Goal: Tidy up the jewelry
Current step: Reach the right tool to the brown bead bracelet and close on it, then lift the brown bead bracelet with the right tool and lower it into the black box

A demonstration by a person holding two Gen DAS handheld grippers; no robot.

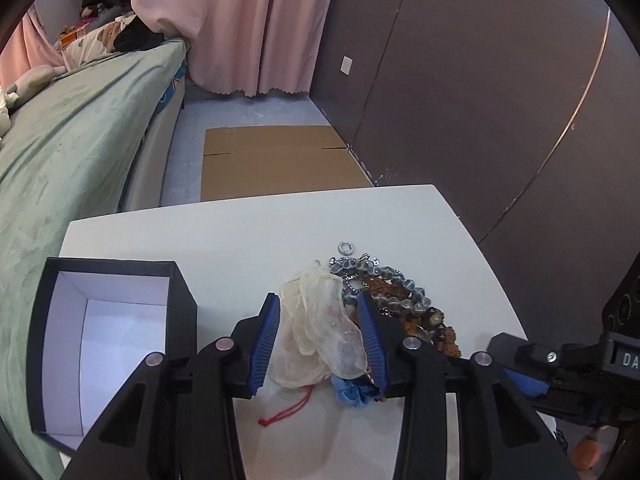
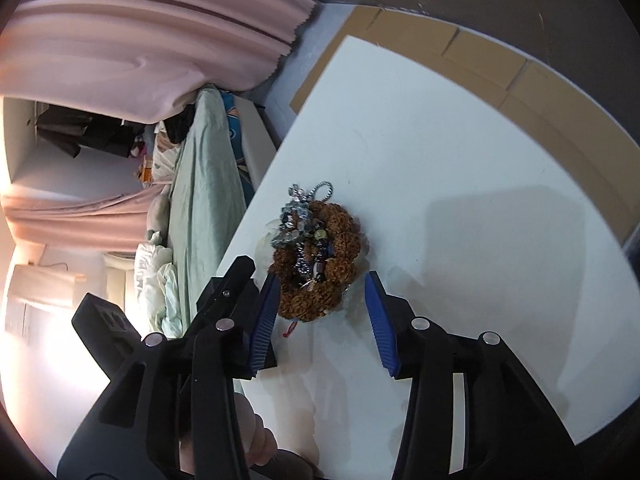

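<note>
The left gripper point(image 1: 320, 340) sits closest to its camera, jaws spread wide on either side of a crumpled, pale translucent glove or plastic wrap point(image 1: 316, 320) without pressing on it. Just beyond and to the right of that wrap lies the jewelry heap point(image 1: 396, 300): a grey beaded bracelet point(image 1: 384, 276), a rough brown seed-bead bracelet point(image 2: 320, 256), bits of ball chain and some amber and dark beads, all tangled together near the middle of the white table point(image 1: 240, 232). A small silver ring point(image 1: 345, 247) rests apart from the heap, toward the table's far edge. A red cord point(image 1: 286, 410) and something blue and crumpled point(image 1: 352, 394) peek out at the heap's near side. The right gripper point(image 2: 320, 316) also hovers with jaws parted, the brown bracelet lying between and just ahead of its fingertips. The black box point(image 1: 184, 292) with a white interior stands at the table's left edge, and what shows of its inside holds nothing. So the sorting looks barely begun: every piece seems to remain on the table, and each still has to be separated and placed. How the strands interlock is hard to judge, the wrap hides whatever lies beneath it, the box's near floor is blocked by the left gripper's body, and the blue item cannot be identified.
</note>
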